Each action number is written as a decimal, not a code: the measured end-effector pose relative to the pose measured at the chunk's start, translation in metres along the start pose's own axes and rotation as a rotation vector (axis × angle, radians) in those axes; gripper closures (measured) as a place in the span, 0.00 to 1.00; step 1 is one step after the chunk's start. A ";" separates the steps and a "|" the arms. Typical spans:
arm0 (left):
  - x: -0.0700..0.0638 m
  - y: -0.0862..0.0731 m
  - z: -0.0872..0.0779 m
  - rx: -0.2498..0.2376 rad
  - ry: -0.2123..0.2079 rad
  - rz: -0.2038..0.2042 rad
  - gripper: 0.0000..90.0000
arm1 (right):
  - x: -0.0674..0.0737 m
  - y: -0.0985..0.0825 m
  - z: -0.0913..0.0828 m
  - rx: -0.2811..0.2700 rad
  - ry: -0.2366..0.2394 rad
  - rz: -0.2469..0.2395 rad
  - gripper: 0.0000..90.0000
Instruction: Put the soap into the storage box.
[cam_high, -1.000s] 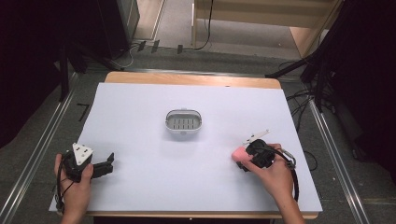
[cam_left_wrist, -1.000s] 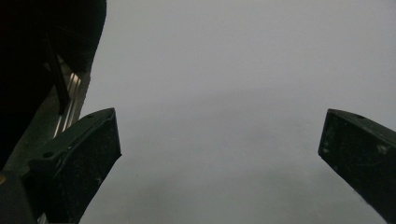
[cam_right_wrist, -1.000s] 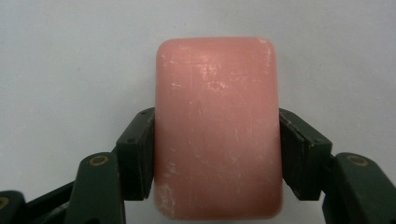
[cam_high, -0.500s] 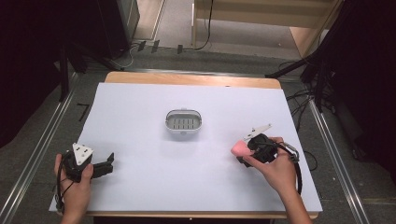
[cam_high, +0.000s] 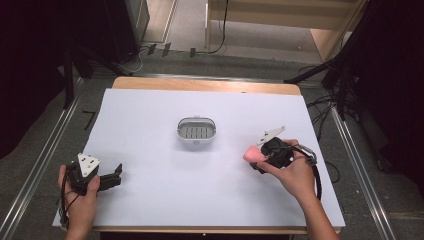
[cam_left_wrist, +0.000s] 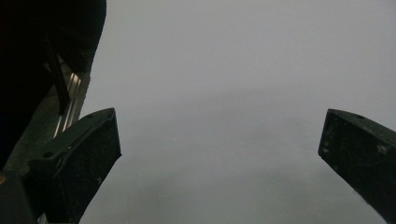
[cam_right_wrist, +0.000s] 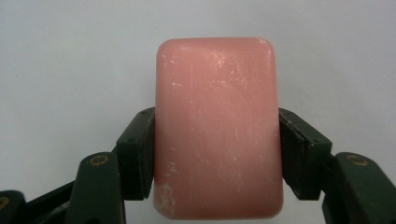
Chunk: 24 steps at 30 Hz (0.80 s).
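A pink bar of soap (cam_right_wrist: 218, 128) sits clamped between the jaws of my right gripper (cam_right_wrist: 217, 149), both pads pressed against its long sides. From above, the pink soap (cam_high: 252, 154) pokes out to the left of the right gripper (cam_high: 260, 161), held over the white sheet at the right of the table. A small grey soap dish (cam_high: 197, 132) with a slotted bottom stands in the middle of the table, apart from both grippers. My left gripper (cam_high: 116, 176) rests near the front left corner, open, and in the left gripper view its fingers (cam_left_wrist: 84, 158) stand wide with nothing between them.
A white sheet (cam_high: 150, 115) covers the wooden table (cam_high: 200, 85). Metal rails (cam_high: 45, 155) run along both sides of the table. Cables (cam_high: 320, 180) trail from the right gripper, and dark stands and a wooden bench lie beyond the far edge.
My right gripper has risen a little with the soap in it and shifted slightly toward the far side. The left gripper has stayed where it was.
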<state>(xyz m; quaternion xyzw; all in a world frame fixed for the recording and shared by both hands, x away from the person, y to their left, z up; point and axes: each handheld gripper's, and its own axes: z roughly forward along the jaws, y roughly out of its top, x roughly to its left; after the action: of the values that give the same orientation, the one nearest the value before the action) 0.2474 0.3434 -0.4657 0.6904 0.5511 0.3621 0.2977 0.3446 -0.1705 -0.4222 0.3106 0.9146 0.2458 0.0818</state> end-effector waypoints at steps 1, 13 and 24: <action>0.000 0.000 0.000 0.000 0.000 0.000 0.00 | -0.001 0.001 0.000 -0.004 0.005 -0.004 0.43; 0.000 0.000 0.000 0.000 0.000 0.000 0.00 | -0.004 0.018 -0.001 -0.012 0.026 -0.050 0.43; 0.000 0.000 0.000 0.002 -0.004 -0.001 0.00 | -0.003 0.034 0.003 -0.014 0.037 -0.111 0.43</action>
<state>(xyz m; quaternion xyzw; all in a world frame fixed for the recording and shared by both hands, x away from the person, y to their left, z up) 0.2475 0.3439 -0.4656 0.6911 0.5512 0.3600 0.2982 0.3663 -0.1477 -0.4075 0.2541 0.9301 0.2528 0.0807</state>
